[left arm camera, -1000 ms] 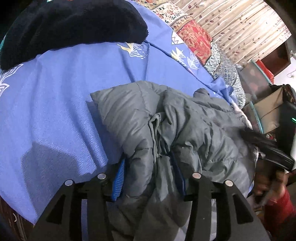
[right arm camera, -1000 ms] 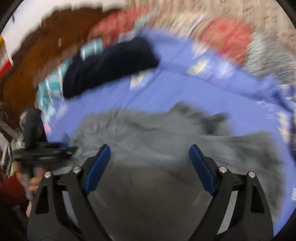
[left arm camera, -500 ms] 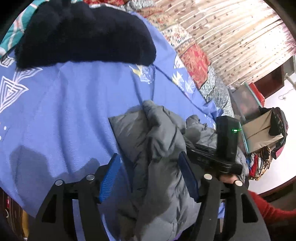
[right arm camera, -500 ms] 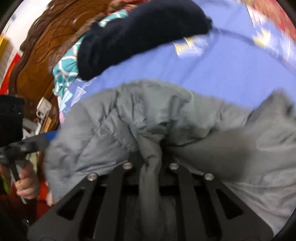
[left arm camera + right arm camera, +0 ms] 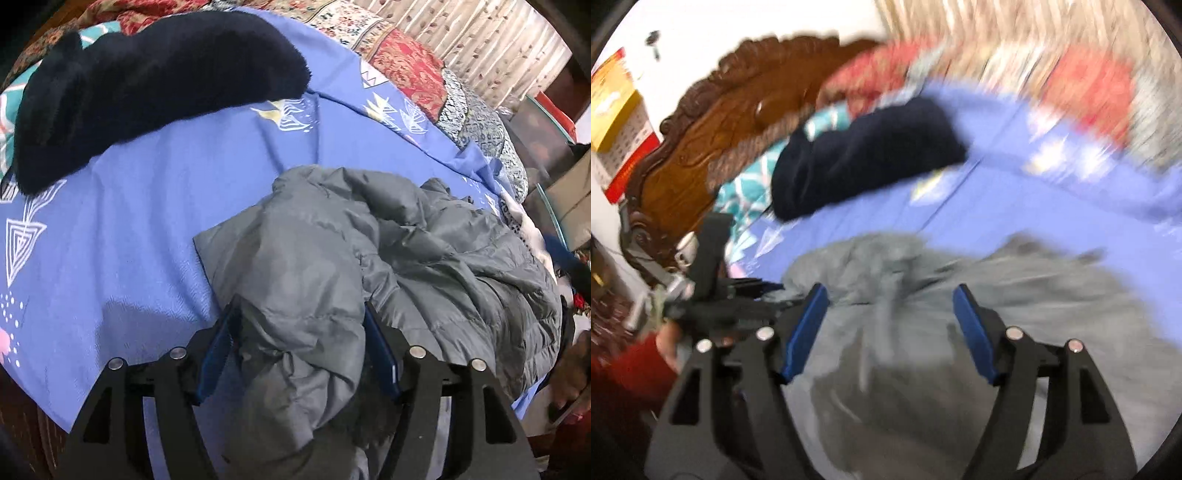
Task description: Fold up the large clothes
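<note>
We have the grey jacket (image 5: pixel 369 266) bunched on the blue sheet (image 5: pixel 129 221), and a thick roll of it fills the gap between the left gripper (image 5: pixel 299 354) jaws. Those jaws stand wide, with both blue pads (image 5: pixel 218 354) against the fabric, so we judge it a grip on a fat fold. The right gripper (image 5: pixel 886 328) is opening; its jaws stand apart above the jacket, with cloth below them but nothing pinched, though the view is blurred. A dark fleece (image 5: pixel 147 74) lies well beyond both sets of jaws. To fold well, we should keep the left hold steady as an anchor, bring the right jaws down onto a single edge or hem rather than a lump, then pull the two apart to flatten the jacket before laying it over. Puffy fabric slips, so bite deep
</note>
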`<state>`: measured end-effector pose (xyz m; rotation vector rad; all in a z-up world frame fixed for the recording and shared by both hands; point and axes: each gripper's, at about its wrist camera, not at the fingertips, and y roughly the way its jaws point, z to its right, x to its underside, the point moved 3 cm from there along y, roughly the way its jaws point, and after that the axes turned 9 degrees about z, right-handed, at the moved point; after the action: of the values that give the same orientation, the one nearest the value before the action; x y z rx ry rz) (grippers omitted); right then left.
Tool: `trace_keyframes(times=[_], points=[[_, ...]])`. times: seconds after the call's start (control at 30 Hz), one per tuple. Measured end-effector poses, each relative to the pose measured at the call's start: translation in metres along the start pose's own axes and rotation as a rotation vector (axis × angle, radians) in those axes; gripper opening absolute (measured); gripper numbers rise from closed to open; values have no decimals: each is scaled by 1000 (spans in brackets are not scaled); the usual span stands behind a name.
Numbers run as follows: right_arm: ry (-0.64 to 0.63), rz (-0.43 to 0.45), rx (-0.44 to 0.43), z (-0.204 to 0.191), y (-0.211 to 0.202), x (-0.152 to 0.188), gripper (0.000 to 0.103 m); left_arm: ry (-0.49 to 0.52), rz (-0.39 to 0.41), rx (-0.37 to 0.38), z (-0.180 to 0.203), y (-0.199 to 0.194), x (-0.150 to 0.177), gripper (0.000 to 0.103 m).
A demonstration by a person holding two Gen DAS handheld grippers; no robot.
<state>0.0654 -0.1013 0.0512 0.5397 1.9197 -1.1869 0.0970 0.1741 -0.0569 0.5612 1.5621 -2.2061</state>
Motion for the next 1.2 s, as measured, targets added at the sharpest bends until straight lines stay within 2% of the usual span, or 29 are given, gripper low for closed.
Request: trace_keyframes(times=[0.07, 0.1, 0.13, 0.2, 0.23, 0.27, 0.3, 0.33, 0.37, 0.43, 0.47, 0.5, 0.53, 0.57, 0.67, 0.7, 0.73, 0.77, 0.8, 0.93, 1.03, 1.1, 1.2], points=[[-28, -15, 171, 42, -25, 5, 71, -3, -4, -6, -1, 0, -2, 85], [-4, -40, 251, 71, -31, 9, 71, -1, -3, -13, 0, -1, -3, 85], [35, -68, 293, 92, -32, 12, 74, 2, -2, -19, 0, 0, -4, 85], [192, -207, 327, 149, -19, 29, 76, 9, 0, -34, 2, 1, -4, 85], [280, -295, 306, 170, -7, 43, 73, 12, 2, -42, 3, 2, -3, 85], [360, -323, 260, 182, 0, 52, 56, 17, 3, -53, 4, 3, -3, 84], [463, -308, 187, 189, 3, 57, 15, 23, 0, -61, 5, 5, -4, 82], [511, -265, 175, 193, -1, 57, 9, 31, -5, -69, 5, 7, -4, 76], [536, -151, 190, 195, -15, 50, 7, 36, -8, -76, 6, 7, -4, 72], [596, -29, 271, 202, -38, 53, 6, 48, -16, -103, 6, 11, -4, 70], [641, -28, 302, 207, -39, 64, 6, 62, -21, -115, 6, 14, -4, 70], [686, -69, 336, 215, -32, 81, 6, 70, -24, -117, 7, 17, -4, 70], [713, -125, 345, 219, -23, 98, 6, 73, -29, -116, 7, 20, -4, 70], [742, -151, 320, 221, -19, 112, 6, 72, -33, -115, 7, 22, -5, 70], [716, -67, 294, 213, -47, 99, 18, 66, -38, -107, 8, 12, -11, 70], [696, -43, 288, 210, -60, 93, 45, 76, -27, -95, 9, 3, -13, 70], [678, -26, 295, 208, -71, 88, 90, 87, -15, -82, 9, -5, -15, 70], [651, 12, 302, 205, -89, 82, 98, 97, -2, -60, 10, -16, -17, 70], [627, 29, 299, 202, -102, 79, 97, 99, 4, -44, 9, -22, -19, 71], [640, -89, 313, 210, -118, 97, 97, 70, 35, 29, -1, -39, -23, 93], [703, -137, 275, 220, -111, 119, 97, 59, -11, 60, -4, -28, -19, 94], [765, -150, 205, 221, -101, 132, 97, 46, -66, 103, -3, -14, -14, 94], [811, -199, 169, 220, -77, 147, 97, 38, -139, 123, -5, 9, -2, 95]])
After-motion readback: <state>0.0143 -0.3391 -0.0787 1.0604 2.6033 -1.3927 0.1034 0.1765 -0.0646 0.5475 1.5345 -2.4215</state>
